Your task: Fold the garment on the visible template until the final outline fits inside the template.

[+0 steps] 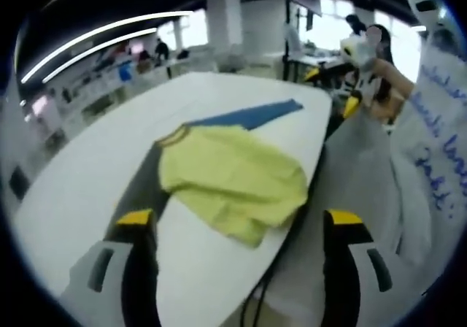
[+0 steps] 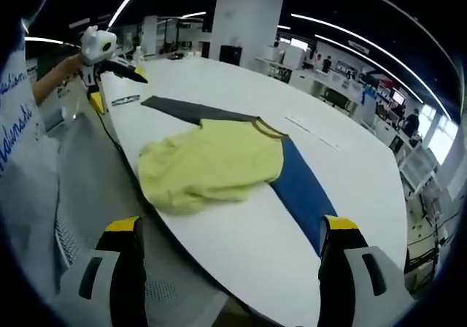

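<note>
A crumpled yellow T-shirt (image 1: 232, 182) (image 2: 208, 164) lay on the white desk (image 1: 87, 195) (image 2: 343, 159), over a template of dark grey and blue strips (image 2: 303, 188) (image 1: 252, 114). Both the left tool (image 1: 241, 232) and right tool (image 2: 230, 239) hung spread and empty, short of the desk edge.

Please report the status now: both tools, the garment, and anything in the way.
Left tool open, empty. Right tool open, empty. Yellow garment crumpled on the blue template, unfolded. Nothing blocks it.
</note>
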Motion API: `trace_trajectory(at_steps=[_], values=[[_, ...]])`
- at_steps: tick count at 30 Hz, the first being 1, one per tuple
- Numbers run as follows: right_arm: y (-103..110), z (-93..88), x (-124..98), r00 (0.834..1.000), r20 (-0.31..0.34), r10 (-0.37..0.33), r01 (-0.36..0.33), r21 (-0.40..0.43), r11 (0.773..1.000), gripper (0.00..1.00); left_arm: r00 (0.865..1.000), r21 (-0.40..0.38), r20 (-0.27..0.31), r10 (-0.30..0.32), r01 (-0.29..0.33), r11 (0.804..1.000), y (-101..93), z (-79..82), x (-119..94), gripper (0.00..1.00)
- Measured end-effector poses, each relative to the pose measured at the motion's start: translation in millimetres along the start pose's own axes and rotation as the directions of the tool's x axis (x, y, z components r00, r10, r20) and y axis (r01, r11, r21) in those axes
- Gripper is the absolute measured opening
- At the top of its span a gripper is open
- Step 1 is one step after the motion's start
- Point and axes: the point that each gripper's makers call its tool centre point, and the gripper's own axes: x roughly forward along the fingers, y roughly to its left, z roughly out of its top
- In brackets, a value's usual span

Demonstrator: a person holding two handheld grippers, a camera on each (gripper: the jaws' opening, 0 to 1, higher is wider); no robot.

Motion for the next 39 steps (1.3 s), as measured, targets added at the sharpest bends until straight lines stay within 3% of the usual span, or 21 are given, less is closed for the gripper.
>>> trace_trajectory(at_steps=[11,23,26,33,36,39], values=[[-3.8,-10.0,10.2,1.000,-0.011,0.017,-0.016,0.019,1.000,1.00,0.999,-0.030,-0.033,0.008,-0.009,1.000,6.7,-16.2,10.2,0.74],[6.2,-25.0,24.1,0.998,-0.021,0.065,-0.064,0.039,0.997,0.89,0.998,-0.161,-0.059,-0.010,0.000,0.987,11.8,-46.2,36.8,0.51],[7.5,-24.1,28.2,0.997,-0.011,0.074,-0.074,0.042,0.996,0.85,0.997,-0.176,-0.069,-0.020,0.007,0.984,11.8,-52.3,47.0,0.44],[7.6,-20.2,42.2,0.995,0.003,0.102,-0.102,0.031,0.994,0.74,0.995,-0.190,-0.100,-0.020,0.000,0.982,19.9,-60.8,63.6,0.38],[3.5,-18.8,49.9,0.994,0.012,0.104,-0.105,0.027,0.994,0.70,0.996,-0.206,-0.087,-0.009,-0.009,0.978,27.2,-59.7,66.8,0.37],[-1.4,-18.3,60.9,0.993,0.022,0.114,-0.115,0.027,0.993,0.59,0.997,-0.219,-0.081,0.001,-0.019,0.975,34.1,-59.3,71.3,0.35]])
